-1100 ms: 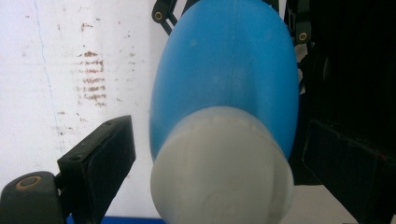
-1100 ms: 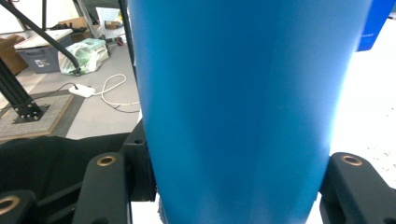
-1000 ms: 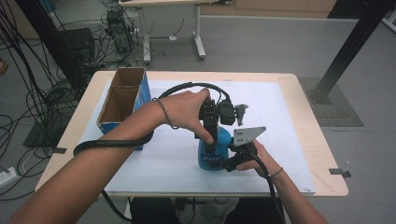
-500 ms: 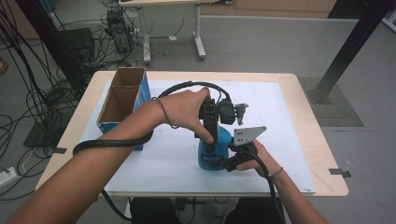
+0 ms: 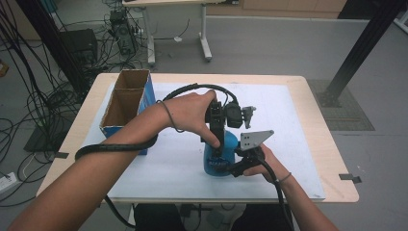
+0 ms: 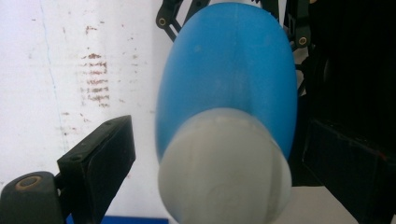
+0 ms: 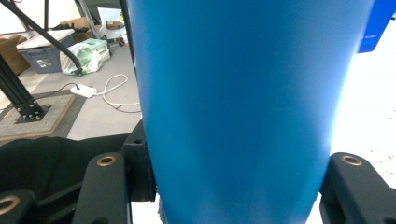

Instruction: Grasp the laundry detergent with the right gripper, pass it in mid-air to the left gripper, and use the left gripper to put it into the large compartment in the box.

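Across the light wooden table (image 5: 332, 159), a white paper sheet (image 5: 159, 163). On its left part, an open blue cardboard box (image 5: 146, 103) with two compartments, nothing to be seen inside.

Near the front middle of the sheet, well apart from the box: a blue, rounded plastic bottle (image 5: 211, 166) with a white screw cap (image 6: 224, 168), standing upright.

Clamped low on the body from the right side by the right gripper (image 5: 226, 166), jaws pressed against the blue wall in the right gripper view. Straddled from above by the left gripper (image 5: 217, 144), jaws spread wide either side of the cap; in the left gripper view a clear gap between the left finger (image 6: 98, 154) and the cap, so no grip there yet.

Likely handling, judged by looks:
- Smooth, slightly glossy plastic, so probably slippery under a twist; firm hold on the body needed.
- Wall probably thin enough to give under hard squeezing; best taken low, where the body is widest and close to the table.
- Weight impossible to tell, contents hidden by the opaque wall.
- Cap stiff and small, narrower than the shoulders; best pinched squarely on its sides, pads level and centred, otherwise prone to slipping off the rounded top edge.
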{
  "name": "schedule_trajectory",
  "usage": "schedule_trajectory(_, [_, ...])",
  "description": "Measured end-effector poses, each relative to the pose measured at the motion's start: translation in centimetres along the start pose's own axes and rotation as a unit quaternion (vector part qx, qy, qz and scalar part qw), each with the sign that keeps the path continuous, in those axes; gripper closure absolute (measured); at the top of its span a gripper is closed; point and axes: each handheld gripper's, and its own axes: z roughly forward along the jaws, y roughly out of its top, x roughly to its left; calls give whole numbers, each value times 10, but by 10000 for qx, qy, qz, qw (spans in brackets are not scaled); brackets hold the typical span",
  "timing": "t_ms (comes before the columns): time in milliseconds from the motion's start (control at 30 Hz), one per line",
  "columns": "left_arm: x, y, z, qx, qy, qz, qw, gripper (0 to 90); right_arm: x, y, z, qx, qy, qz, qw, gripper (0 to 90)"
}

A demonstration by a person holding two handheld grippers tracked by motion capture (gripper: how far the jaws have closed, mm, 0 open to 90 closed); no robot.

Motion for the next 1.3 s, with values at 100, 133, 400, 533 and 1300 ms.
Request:
schedule_trajectory(100, [0,0,0,-1,2,-2,10000,96,0,0,0,-17,9,1,10000,412])
schedule_trajectory(133, [0,0,0,-2,-5,4,10000,96,0,0,0,-21,9,1,10000,412])
schedule_trajectory(400, [0,0,-1,-18,7,-6,10000,95,0,1,1,-5,17,-14,10000,412])
schedule_trajectory(533, [1,0,1,-11,-16,-5,10000,95,0,1,1,-13,16,-3,10000,412])
schedule_trajectory(1300, [1,-1,2,-24,-38,27,10000,170,2,8,1,-45,48,-112,9999,412])
